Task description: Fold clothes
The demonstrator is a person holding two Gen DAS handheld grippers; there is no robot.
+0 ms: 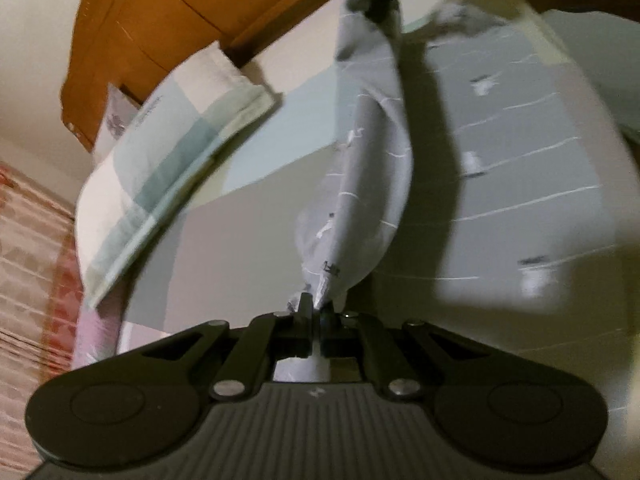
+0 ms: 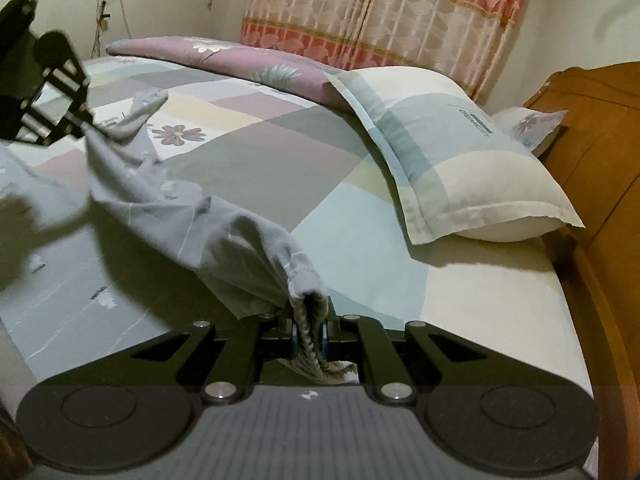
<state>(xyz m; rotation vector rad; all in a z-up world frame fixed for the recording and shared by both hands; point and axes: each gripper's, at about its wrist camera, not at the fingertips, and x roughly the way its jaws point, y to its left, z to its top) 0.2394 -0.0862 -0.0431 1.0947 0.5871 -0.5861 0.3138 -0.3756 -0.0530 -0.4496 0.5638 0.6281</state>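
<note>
The pale grey garment with thin white lines and small dark-and-white prints [image 1: 360,184] hangs stretched between the two tools above the patchwork bedsheet of grey, mint, cream and mauve squares [image 2: 256,160], its lower part lying spread on the sheet. The left gripper [image 1: 316,308] has its black fingers pressed together on a gathered end of the cloth; the right gripper [image 2: 310,332] is likewise clamped, with a ribbed, bunched hem squeezed between its pads and trailing back toward the camera.

The left wrist view shows the flat spread of the garment across the bed and the other tool only as a dark blur at the top edge. The right wrist view shows what the left does not — a twisted sleeve-like end lying on the sheet, a flower print, and the left tool's whole linkage at the upper left.

A cream and teal checked pillow [image 2: 460,168] rests near the orange-brown wooden headboard [image 2: 592,140], with a mauve floral quilt [image 2: 248,60] behind it — beyond that, a red and cream patterned curtain [image 2: 384,4]. A second pillow is mostly hidden behind the first. Much of the left view is motion-blurred.
</note>
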